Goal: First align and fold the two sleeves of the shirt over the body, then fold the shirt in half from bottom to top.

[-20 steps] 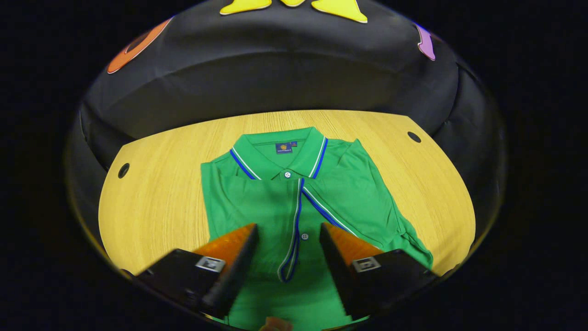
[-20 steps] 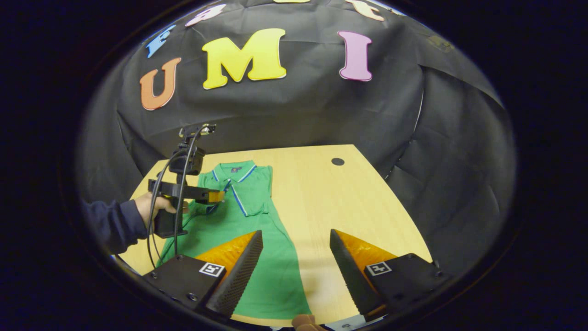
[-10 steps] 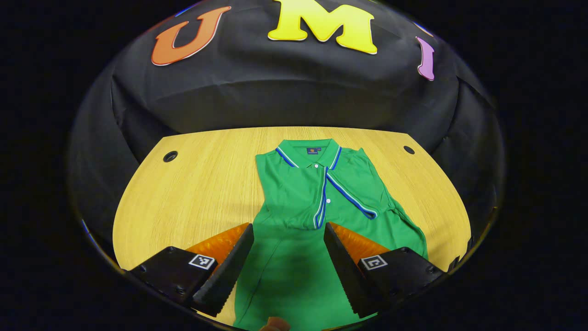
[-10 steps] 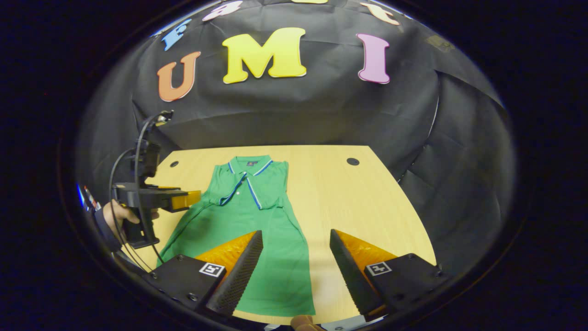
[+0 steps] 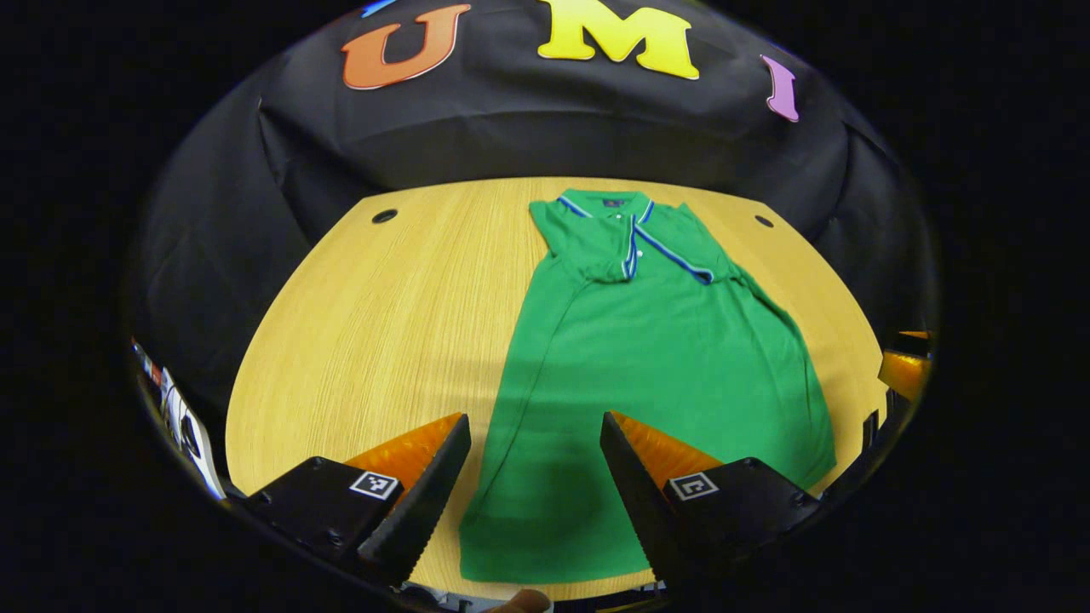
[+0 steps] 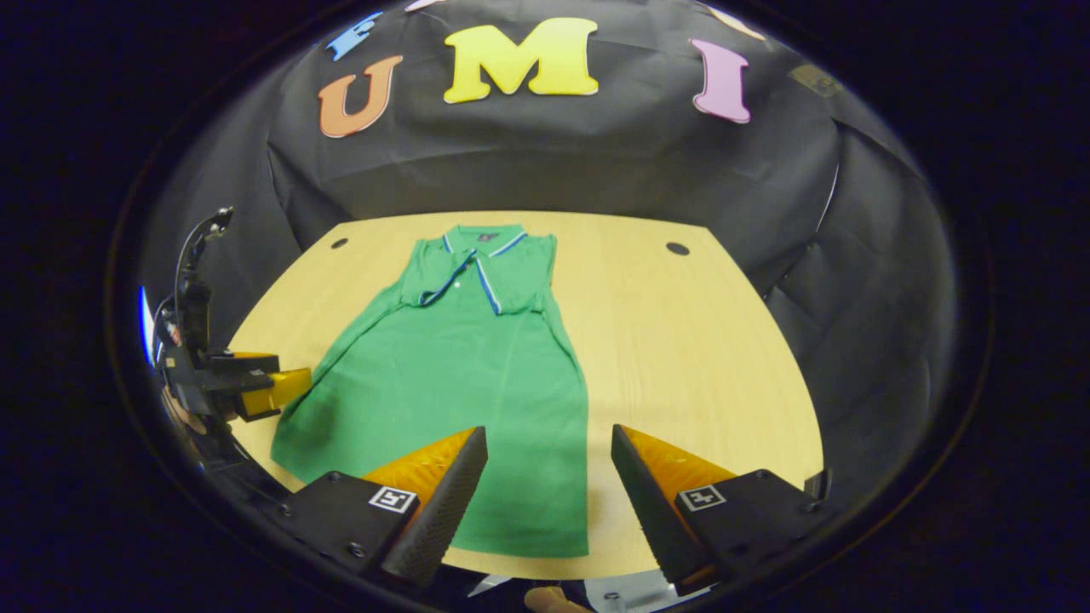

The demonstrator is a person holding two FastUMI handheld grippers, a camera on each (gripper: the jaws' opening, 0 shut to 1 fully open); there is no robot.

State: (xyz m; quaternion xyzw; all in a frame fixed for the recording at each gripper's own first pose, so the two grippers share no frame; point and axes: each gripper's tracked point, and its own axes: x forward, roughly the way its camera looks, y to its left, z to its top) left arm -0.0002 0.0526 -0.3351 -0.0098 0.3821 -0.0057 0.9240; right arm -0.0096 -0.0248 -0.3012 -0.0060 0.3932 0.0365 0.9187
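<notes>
A green polo shirt [image 5: 647, 366] lies flat on the wooden table [image 5: 366, 340], collar at the far side and hem [image 5: 553, 562] nearest me. Both sleeves [image 5: 596, 251] lie folded across the chest. My left gripper [image 5: 535, 481] hovers open above the hem's left corner, nothing between its fingers. In the right gripper view the shirt [image 6: 460, 375] stretches away from me, and my right gripper [image 6: 549, 489] hangs open over the hem's right corner [image 6: 562, 536]. The left gripper [image 6: 264, 387] shows at the shirt's lower left there; the right gripper [image 5: 907, 370] shows at the far right of the left gripper view.
The table has a round cable hole in each far corner [image 6: 677, 249] [image 6: 339, 243]. Bare wood lies to both sides of the shirt. Black cloth walls close in the back and sides, and the table's near edge [image 6: 545, 575] runs just below the hem.
Both grippers have drawn back from the chest toward the near edge, so the whole shirt and its hem have come into view. Both stayed open.
</notes>
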